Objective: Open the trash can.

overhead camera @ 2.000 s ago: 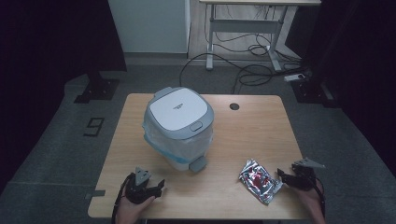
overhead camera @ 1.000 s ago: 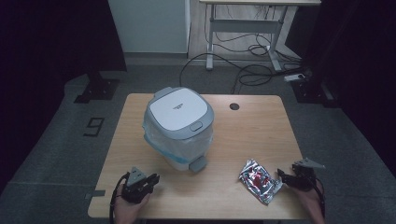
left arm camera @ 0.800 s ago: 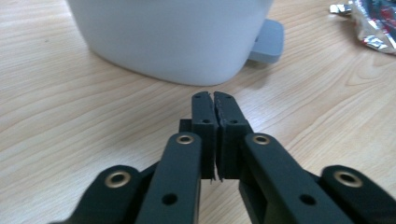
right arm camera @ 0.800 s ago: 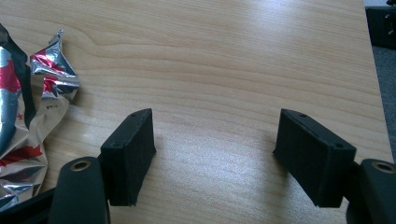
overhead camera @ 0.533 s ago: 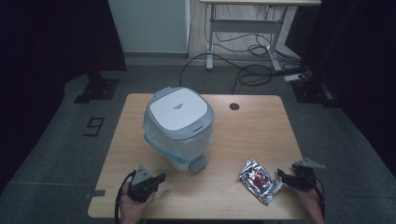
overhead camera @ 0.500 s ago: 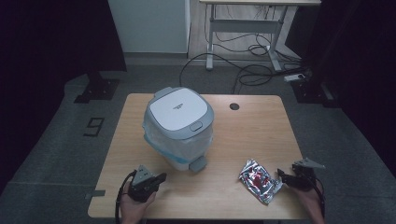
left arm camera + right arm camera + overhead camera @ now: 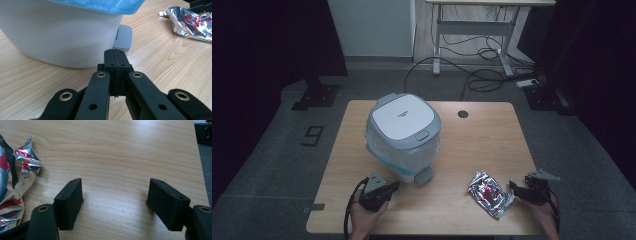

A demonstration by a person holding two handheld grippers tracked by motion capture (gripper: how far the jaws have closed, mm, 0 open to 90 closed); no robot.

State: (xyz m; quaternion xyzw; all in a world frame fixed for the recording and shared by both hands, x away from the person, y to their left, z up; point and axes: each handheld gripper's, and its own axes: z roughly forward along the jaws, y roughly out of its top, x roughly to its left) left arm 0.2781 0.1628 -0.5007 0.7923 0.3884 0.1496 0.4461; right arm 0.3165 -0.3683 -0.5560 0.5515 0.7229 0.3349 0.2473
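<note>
Black tongs [image 7: 115, 72] with brass-ringed pivots, grey three-cornered top plates, trailing cables

Two black pads of the right gripper [image 7: 115, 202] standing wide apart over the bare wooden table [image 7: 120, 152], nothing between them. At the left edge, a crumpled silver-and-red foil wrapper [image 7: 15, 182], perhaps just touching the left jaw.

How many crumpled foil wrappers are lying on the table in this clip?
1. The foil wrapper lies on the table near its front edge, just left of the right gripper and well right of the white bin. The bin could hide more behind it.
</note>
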